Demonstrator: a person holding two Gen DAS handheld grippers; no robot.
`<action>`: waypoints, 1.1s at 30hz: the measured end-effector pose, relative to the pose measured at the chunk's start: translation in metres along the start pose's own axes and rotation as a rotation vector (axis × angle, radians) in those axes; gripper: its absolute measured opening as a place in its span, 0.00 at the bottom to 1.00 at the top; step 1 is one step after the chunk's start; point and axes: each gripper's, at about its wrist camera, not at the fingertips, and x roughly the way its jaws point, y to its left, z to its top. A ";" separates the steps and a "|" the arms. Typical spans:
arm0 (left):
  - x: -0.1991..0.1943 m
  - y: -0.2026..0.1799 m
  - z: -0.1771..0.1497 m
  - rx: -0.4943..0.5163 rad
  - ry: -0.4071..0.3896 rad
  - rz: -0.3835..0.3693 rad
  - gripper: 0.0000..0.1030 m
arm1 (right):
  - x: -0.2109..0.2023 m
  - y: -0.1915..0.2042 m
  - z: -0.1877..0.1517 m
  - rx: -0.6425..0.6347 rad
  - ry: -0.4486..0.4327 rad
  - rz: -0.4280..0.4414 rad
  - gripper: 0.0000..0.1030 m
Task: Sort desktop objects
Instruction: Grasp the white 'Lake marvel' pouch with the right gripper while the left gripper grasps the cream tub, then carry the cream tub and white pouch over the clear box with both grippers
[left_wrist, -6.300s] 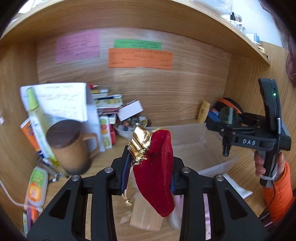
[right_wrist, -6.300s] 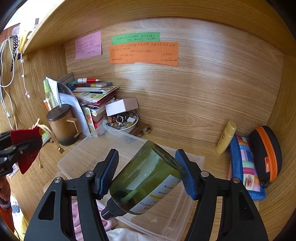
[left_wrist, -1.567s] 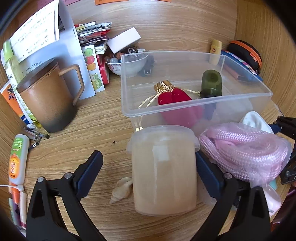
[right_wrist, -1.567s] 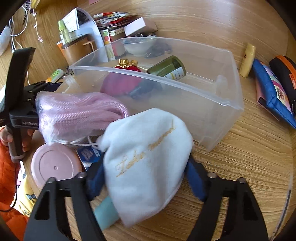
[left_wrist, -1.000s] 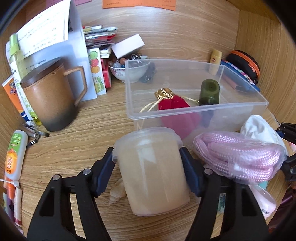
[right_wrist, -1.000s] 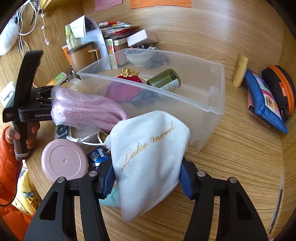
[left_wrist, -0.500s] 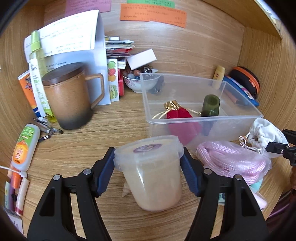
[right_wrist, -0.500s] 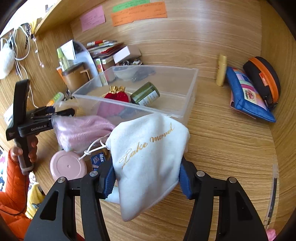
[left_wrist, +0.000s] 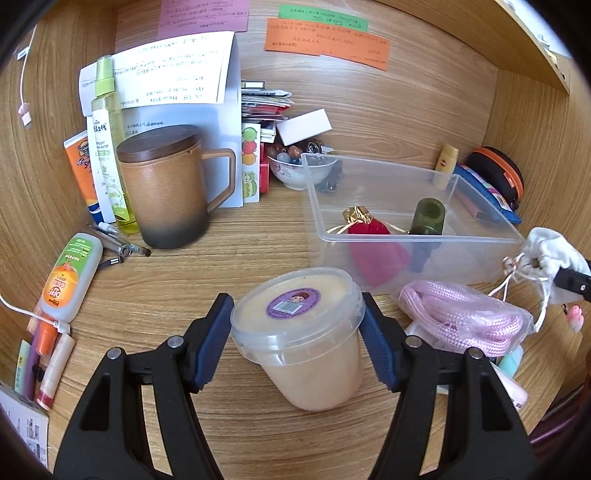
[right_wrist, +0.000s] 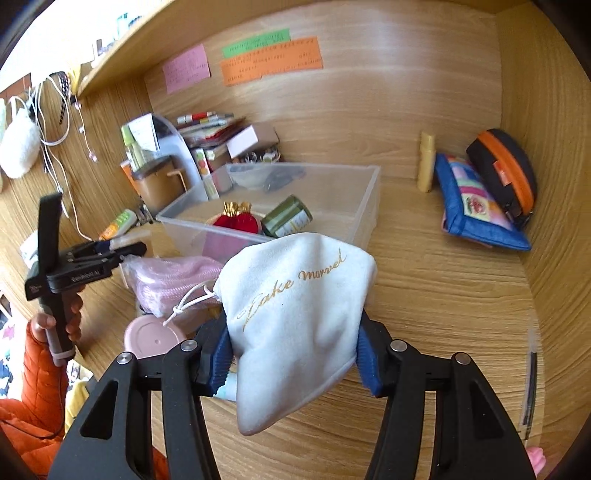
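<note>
both hand-held grippers had come up off the desk since the earlier frames, each carrying its load: before, the tub and the pouch sat low among the clutter, and now more of the back wall and its paper notes showed behind them.

left hand-held gripper (left_wrist: 297, 339) was clamped on a lidded translucent plastic tub (left_wrist: 303, 339) of beige contents, blue pads pressed to both sides just under the rim; a purple round sticker sat on the lid, and the tub tilted slightly. right hand-held gripper (right_wrist: 295, 350) was clenched on a white drawstring pouch (right_wrist: 295, 317) with gold script lettering, its cord dangling to the left.

beyond both, a clear plastic bin (left_wrist: 388, 240) stood on the wooden desk (left_wrist: 221, 266). inside it lay a red velvet pouch (left_wrist: 369, 229) with a gold neck and a dark green bottle (left_wrist: 428, 218) on its side, near each other. a bag of pink rope (left_wrist: 465, 317) lay just in front of the bin, and a pink round lid (right_wrist: 153, 338) lay beside it.

left of the bin stood a brown lidded mug (left_wrist: 166, 192), with a yellow-green spray bottle (left_wrist: 109, 147) behind it and a small orange-labelled bottle (left_wrist: 70, 273) lying flat nearer the edge. a white bowl of beads (left_wrist: 299, 170) sat behind the bin's corner. to the right, a blue patchwork pouch (right_wrist: 476, 203) leaned against a black and orange zip case (right_wrist: 506, 170), a small yellow bottle (right_wrist: 426, 166) upright just beside them.
</note>
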 end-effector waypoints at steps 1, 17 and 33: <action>-0.001 0.000 0.000 -0.004 0.000 -0.002 0.65 | -0.004 -0.001 0.001 0.001 -0.012 -0.009 0.50; -0.032 -0.004 0.020 -0.021 -0.065 0.016 0.65 | -0.026 -0.012 0.026 0.029 -0.122 -0.009 0.50; -0.038 -0.025 0.073 0.032 -0.116 -0.011 0.65 | 0.002 0.000 0.070 -0.006 -0.150 0.024 0.50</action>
